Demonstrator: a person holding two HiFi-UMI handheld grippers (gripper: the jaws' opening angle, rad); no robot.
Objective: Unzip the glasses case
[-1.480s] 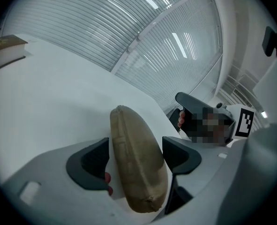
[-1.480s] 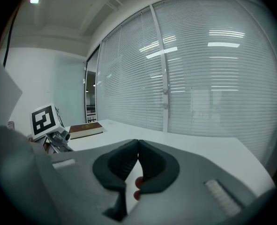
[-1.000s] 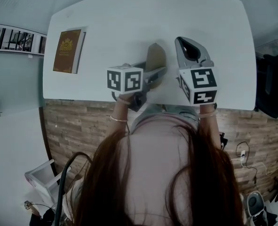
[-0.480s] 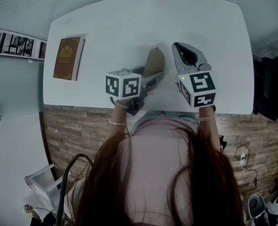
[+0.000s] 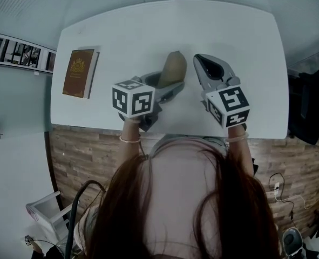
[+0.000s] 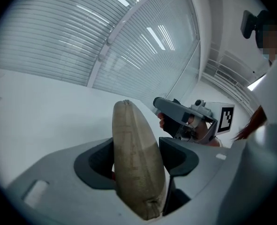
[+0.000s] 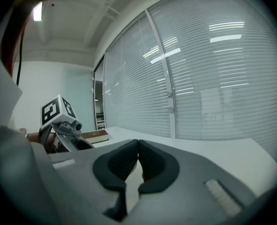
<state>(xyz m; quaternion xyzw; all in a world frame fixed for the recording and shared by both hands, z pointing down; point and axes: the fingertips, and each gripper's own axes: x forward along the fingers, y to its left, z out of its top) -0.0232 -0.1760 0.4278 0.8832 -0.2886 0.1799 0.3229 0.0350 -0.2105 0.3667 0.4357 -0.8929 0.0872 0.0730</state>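
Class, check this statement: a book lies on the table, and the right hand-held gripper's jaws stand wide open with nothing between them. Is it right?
No. The right hand-held gripper is shut, not wide open, as the right gripper view shows; nothing is between its jaws. The book lies on the table.

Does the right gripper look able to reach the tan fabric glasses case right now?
Probably yes. The tan fabric glasses case sticks up from the left gripper, whose fingers have just been closing on it; the right gripper sits beside it, shut and empty, with nothing between.
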